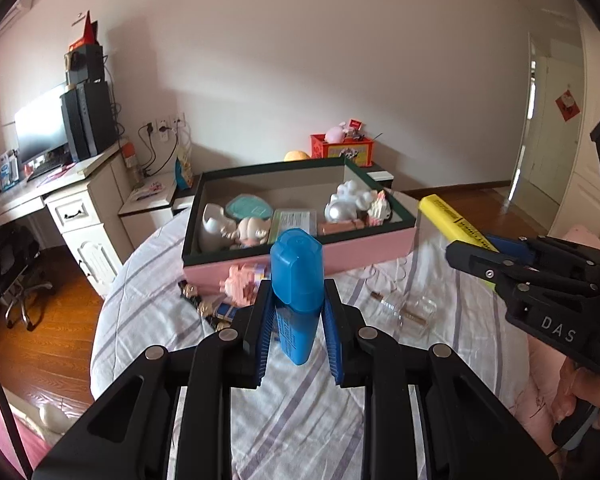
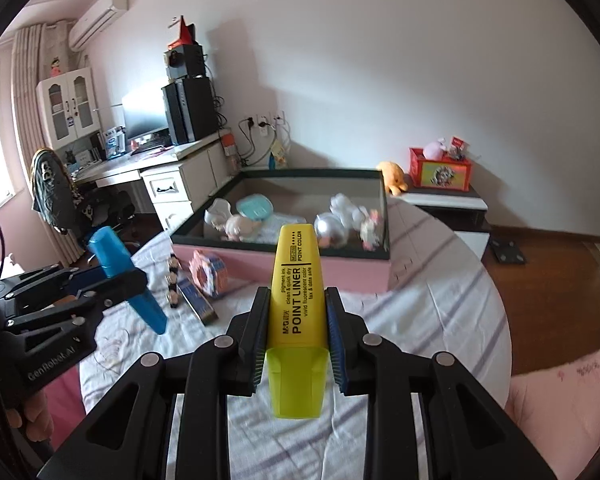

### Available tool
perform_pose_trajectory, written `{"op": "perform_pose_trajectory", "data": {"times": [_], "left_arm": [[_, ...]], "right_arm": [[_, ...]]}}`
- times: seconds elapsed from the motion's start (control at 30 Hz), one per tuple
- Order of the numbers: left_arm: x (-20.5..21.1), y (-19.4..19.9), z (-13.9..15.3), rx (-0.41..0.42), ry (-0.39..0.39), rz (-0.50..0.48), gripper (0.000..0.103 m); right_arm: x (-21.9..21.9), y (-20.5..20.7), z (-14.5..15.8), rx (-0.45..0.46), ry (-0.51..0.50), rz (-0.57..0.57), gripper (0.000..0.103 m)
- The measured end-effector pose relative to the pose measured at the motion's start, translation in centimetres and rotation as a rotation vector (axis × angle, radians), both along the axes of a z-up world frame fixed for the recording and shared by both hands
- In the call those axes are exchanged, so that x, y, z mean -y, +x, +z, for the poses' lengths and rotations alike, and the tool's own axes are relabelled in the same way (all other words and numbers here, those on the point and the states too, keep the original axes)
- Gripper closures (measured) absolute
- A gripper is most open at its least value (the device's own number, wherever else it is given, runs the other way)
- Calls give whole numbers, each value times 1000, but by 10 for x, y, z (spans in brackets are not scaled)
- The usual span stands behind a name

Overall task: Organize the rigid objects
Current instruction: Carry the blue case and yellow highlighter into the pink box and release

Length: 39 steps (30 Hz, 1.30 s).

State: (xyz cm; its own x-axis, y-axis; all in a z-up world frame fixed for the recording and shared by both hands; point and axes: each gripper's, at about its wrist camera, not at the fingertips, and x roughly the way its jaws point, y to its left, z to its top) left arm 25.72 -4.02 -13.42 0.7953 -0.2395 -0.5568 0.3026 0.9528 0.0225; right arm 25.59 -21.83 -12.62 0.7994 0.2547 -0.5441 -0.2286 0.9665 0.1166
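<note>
The blue highlighter sits low in the centre of the left wrist view, pinched between the blue pads of the left hand-held gripper, its cap end pointing up and away toward the box, its long axis roughly along the fingers. The yellow highlighter, printed "POINT LINER", is pinched the same way by the right hand-held gripper in the lower centre of the right wrist view; its translucent cap end points back toward the camera and its body points toward the box. Both markers are held above the striped bedsheet.

Beyond them, in mid-frame, lies the pink box with a dark green rim. Inside it are a white ceramic figure at left, a teal round case, a pale doll figurine, a green-edged card packet and a silvery-white figurine at right, with a small pink-and-white toy beside it.

Just in front of the box's near wall, on the sheet, lie a pink block-built toy and a dark strip of small figures; a clear glass bottle lies on its side to the right. These sit between the grippers and the box.

At upper left stands a white desk with a monitor and black speakers. A red toy box stands behind the pink box.
</note>
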Motion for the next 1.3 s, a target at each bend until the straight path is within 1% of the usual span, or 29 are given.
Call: {"op": "perform_pose_trajectory", "data": {"times": [0.13,0.2,0.37,0.47,0.53,0.63,0.73,0.8,0.9,0.93,1.0,1.03,1.1,1.13,1.17,1.2,1.23,1.27,1.3], "left_arm": [[11,24,12,25,28,-12,80],[15,43,18,29,34,-24,80],[22,103,27,36,68,6,80],[23,143,27,27,85,37,80],[25,165,22,10,103,60,80],[26,196,6,-31,122,76,80],[26,223,-13,-102,116,78,80],[28,232,-21,-117,122,85,83],[26,238,-27,-141,96,92,83],[25,238,-28,-139,99,102,83],[25,237,-30,-135,110,104,81],[23,235,-30,-135,104,111,76],[16,229,-26,-121,87,129,67],[12,225,-23,-108,85,146,57],[7,218,-20,-94,81,168,45],[3,213,-16,-82,75,186,39],[-3,205,-12,-64,63,206,28],[-9,194,-5,-40,45,220,20],[-12,185,-1,-22,34,223,18]], "right_arm": [[-6,21,9,13,-10,26,76],[-9,38,13,12,-17,33,76],[-16,95,18,-5,-19,44,76],[-20,134,13,-43,-17,45,76],[-22,159,5,-78,-7,48,76],[-23,187,-8,-129,1,48,76],[-23,211,-24,-181,17,43,76],[-22,223,-33,-210,9,30,76],[-21,232,-40,-218,36,37,75],[-22,232,-41,-218,34,38,75],[-22,231,-40,-219,48,40,66],[-23,229,-39,-216,53,45,64],[-25,221,-35,-202,33,30,54],[-26,217,-32,-192,20,11,50],[-26,210,-26,-169,15,-8,42],[-24,203,-22,-150,16,-21,31],[-23,197,-18,-135,18,-28,25],[-21,189,-13,-121,28,-27,18],[-19,180,-8,-105,39,-22,18]]}}
